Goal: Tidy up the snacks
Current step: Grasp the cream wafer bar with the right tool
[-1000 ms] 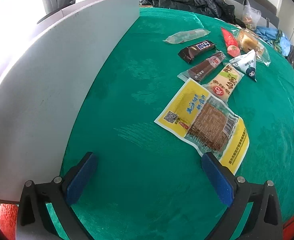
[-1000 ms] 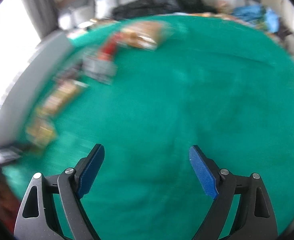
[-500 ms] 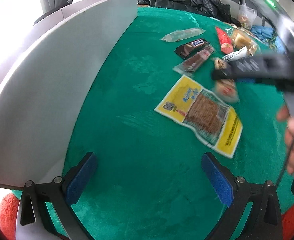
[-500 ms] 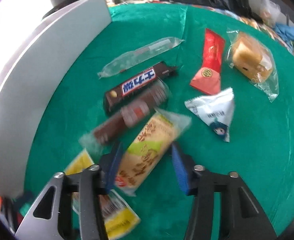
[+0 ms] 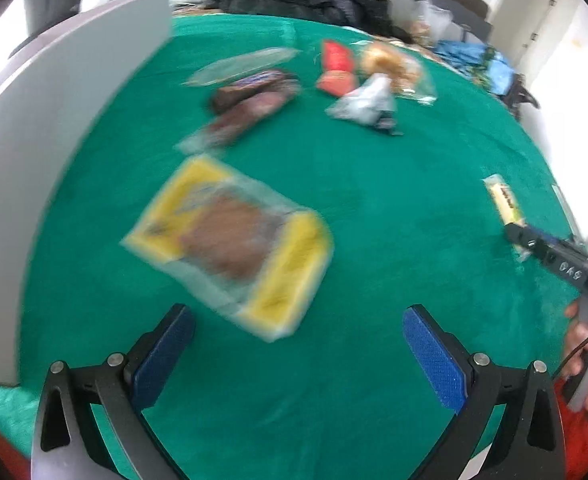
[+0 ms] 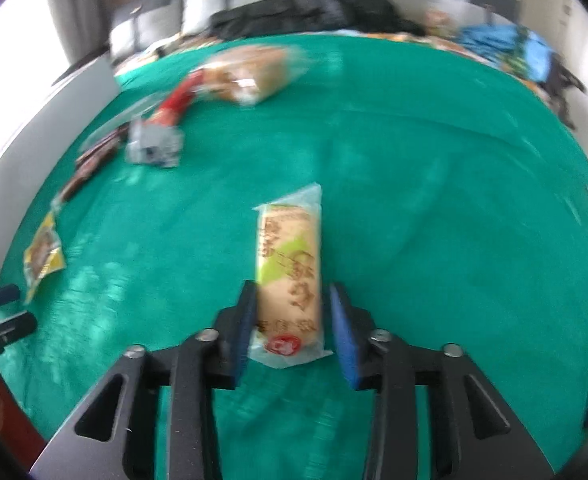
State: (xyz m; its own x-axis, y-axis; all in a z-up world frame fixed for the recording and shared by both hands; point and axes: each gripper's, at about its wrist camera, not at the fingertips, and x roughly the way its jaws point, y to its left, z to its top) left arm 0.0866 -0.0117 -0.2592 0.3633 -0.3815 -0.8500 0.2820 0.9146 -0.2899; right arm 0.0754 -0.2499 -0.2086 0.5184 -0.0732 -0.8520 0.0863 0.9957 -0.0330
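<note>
Blue-padded right tongs (image 6: 289, 320) are opening around the cream wafer pack (image 6: 289, 268), which lies apart on the green bench (image 6: 434, 220); a gap shows beside the right pad. The left tongs (image 5: 298, 354) hang wide and empty above the yellow packet (image 5: 229, 236). Farther off, most snacks remain clustered, so sorting seems barely begun. Blur hides their labels.

White digits "896" stand on the right gripper (image 5: 550, 254); wrapper prints are blurred.
</note>
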